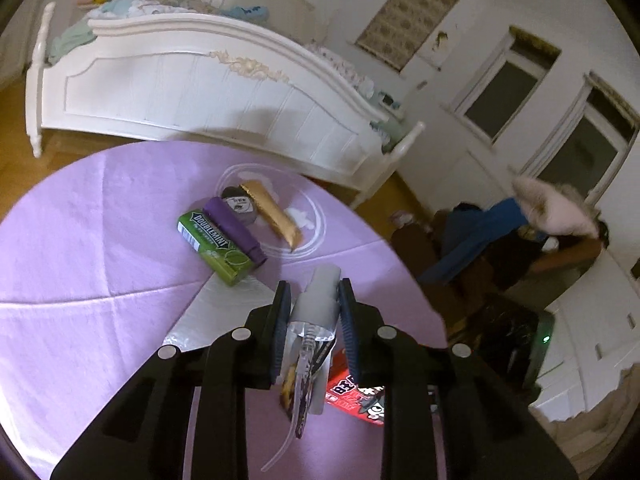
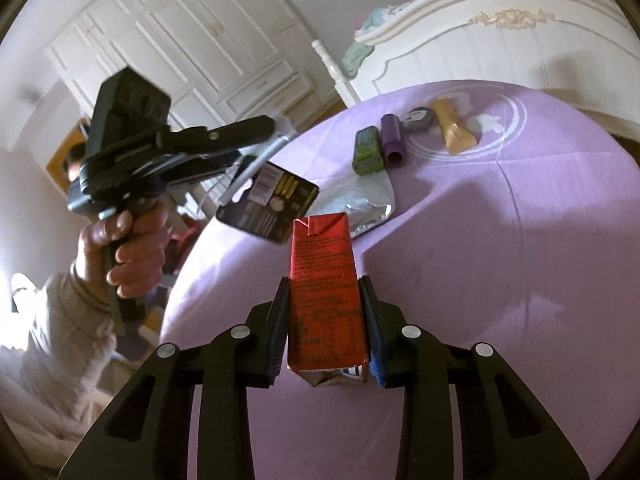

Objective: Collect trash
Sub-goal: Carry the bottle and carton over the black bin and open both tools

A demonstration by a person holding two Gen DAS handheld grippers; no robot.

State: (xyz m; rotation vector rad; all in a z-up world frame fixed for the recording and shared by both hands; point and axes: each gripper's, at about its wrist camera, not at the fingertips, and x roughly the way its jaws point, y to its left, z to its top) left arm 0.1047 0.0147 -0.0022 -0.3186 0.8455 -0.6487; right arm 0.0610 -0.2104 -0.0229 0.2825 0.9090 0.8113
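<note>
The left black two-finger gripper [image 1: 314,304] is pointing down and away, and its dark blue ribbed pads [image 1: 282,312] squeeze the grey cap of a small clear spray bottle [image 1: 316,300]. A bare hand [image 2: 128,240] with a pale sleeve [image 2: 60,320] holds its handle up in the air. The right black two-finger gripper [image 2: 324,312] points down too, and its pads [image 2: 280,316] press both sides of a red drink carton [image 2: 324,280].

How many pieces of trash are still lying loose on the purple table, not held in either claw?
5: green gum pack, purple tube, grey round item and gold wrapper clustered near the table's far side; silver foil wrapper nearer. More may be hidden behind the claws.
</note>
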